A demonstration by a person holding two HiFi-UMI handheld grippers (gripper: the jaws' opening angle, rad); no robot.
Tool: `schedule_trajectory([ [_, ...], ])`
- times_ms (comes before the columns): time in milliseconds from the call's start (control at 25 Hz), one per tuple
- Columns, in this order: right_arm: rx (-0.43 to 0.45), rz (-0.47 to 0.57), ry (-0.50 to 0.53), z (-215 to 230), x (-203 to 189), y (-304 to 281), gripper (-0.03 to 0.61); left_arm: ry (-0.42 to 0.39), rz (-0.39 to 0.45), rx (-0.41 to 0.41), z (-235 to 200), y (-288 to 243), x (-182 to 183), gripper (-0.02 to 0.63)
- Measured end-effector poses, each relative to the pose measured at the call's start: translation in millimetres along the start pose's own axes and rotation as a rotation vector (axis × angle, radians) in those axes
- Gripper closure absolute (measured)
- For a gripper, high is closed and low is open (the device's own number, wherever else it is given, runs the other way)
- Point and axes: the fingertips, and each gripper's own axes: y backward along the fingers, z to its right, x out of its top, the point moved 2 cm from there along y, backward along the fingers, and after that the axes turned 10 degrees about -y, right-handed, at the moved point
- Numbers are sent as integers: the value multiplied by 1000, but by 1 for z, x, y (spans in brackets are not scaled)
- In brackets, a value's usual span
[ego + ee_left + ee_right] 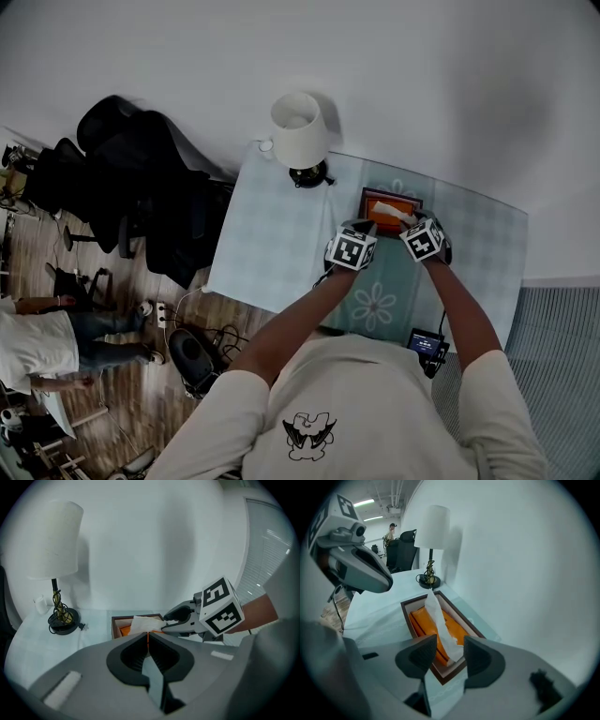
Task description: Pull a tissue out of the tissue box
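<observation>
So, two hand-held grippers in play and one tissue box [391, 208] on the bench [272, 234]. The box was dark brown with an orange insert and sat right in front of both tips. Exactly one tissue [436, 616] stuck up out of it, a bit twisted.

The right hand-held gripper [450, 656] had its jaws wide apart over the near end of the box. The tissue's lower end showed in the gap between them, but neither pad was pressing on it. The left hand-held gripper [149, 641] had its jaws closed together with nothing in them. It sat just short of the box, and the right one reached in from its right side, next to the tissue.

Other stuff: one table lamp [300, 131] with a white shade stood past the far end of the box from the right hand-held gripper, off to the left of the left one. One small black device [427, 342] lay behind the right hand-held gripper, near the bench edge. One other person [37, 342] stood on the wooden floor, way off left.
</observation>
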Motion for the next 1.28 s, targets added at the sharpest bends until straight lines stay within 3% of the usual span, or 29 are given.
schedule_trajectory([
  [40, 2, -9, 1, -1, 0, 0, 417, 3, 0, -1, 0, 1, 0, 600],
  [80, 1, -15, -1, -3, 0, 0, 551, 7, 0, -2, 0, 2, 0, 600],
  [120, 2, -16, -8, -3, 0, 1, 563, 11, 1, -4, 0, 2, 0, 603],
  [800, 39, 254, -312, -11, 30, 70, 565, 7, 33, 26, -5, 20, -1, 606],
  [1280, 45, 463, -493, -21, 42, 149, 565, -7, 136, 41, -1, 62, 11, 606],
])
